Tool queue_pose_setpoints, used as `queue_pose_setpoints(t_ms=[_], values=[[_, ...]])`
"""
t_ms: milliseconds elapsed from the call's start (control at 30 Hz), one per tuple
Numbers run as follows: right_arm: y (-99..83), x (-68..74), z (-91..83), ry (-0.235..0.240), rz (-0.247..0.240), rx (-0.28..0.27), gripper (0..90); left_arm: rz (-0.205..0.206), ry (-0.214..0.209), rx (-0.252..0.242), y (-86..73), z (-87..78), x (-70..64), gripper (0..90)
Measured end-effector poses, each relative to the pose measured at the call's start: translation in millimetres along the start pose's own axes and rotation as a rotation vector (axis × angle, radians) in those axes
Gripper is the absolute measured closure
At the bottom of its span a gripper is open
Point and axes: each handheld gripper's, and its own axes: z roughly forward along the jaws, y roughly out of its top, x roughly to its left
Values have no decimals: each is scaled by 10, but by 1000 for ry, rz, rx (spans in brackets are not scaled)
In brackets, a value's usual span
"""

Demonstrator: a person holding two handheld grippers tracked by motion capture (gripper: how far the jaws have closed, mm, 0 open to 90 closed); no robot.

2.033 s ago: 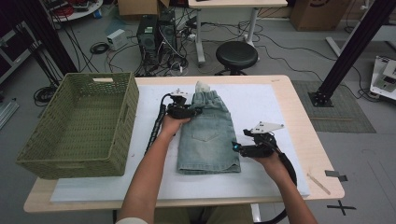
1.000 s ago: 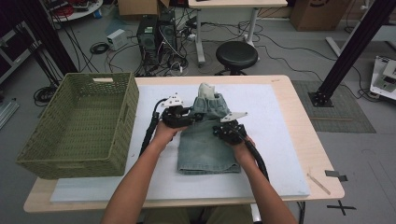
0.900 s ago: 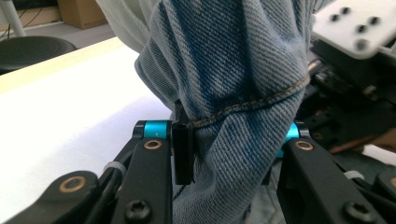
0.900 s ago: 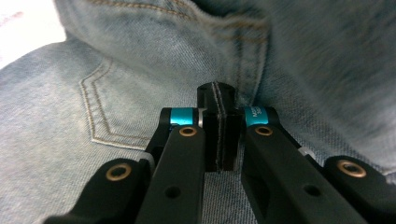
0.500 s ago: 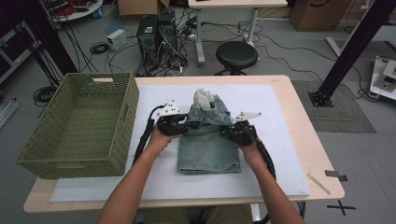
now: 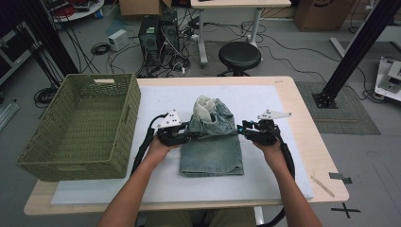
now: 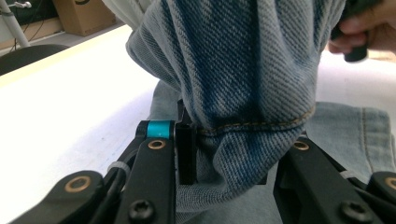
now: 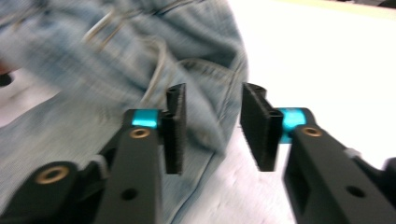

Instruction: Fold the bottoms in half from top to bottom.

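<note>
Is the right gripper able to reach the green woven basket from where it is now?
Probably not directly. The right gripper sits at the far side of the folded blue denim shorts, and the left gripper, the shorts and the left forearm lie between it and the green woven basket.

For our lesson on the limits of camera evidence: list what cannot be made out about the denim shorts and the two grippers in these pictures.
- Left gripper, left gripper view: denim shorts bunch between the jaws, hiding the right pad.
- Right gripper, right gripper view: motion blur smears the shorts' seams; jaws stand apart.
- High view: the folded-over waistband hides the layers beneath.
- Green basket, high view: the near wall hides part of its floor.
</note>
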Motion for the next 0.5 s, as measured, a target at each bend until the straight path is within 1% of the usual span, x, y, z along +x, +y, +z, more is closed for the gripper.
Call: queue_pose_setpoints(t_ms=[33, 100, 133, 200, 233, 267, 300, 333, 367, 400, 433, 467, 500], values=[[30, -5, 27, -15, -7, 0, 550, 0, -2, 3, -9, -4, -11, 707], [97, -7, 105, -27, -31, -2, 483, 3, 0, 6, -24, -11, -20, 710], [132, -7, 148, -42, -51, 0, 460, 4, 0, 9, -30, -16, -20, 713], [200, -13, 247, -39, -74, 23, 413, 1, 3, 8, -45, -27, -25, 720], [226, -9, 297, -47, -98, 29, 389, 0, 5, 6, -52, -29, -25, 721], [251, 0, 341, -53, -112, 35, 390, -2, 5, 5, -57, -30, -23, 721], [280, 3, 382, -49, -131, 44, 402, -5, 6, 3, -63, -27, -26, 721], [311, 15, 419, -54, -155, 51, 442, -6, 2, 4, -65, -25, -24, 722], [337, 25, 450, -52, -178, 49, 515, -2, 1, 6, -66, -26, -24, 723], [359, 34, 478, -44, -193, 56, 558, -2, 1, 5, -65, -26, -24, 723], [382, 44, 503, -42, -208, 68, 647, -2, 1, 6, -65, -28, -23, 723], [396, 62, 514, -45, -226, 77, 757, -5, 2, 5, -65, -30, -21, 723], [404, 88, 515, -58, -242, 73, 852, -5, 3, 7, -65, -33, -18, 723]])
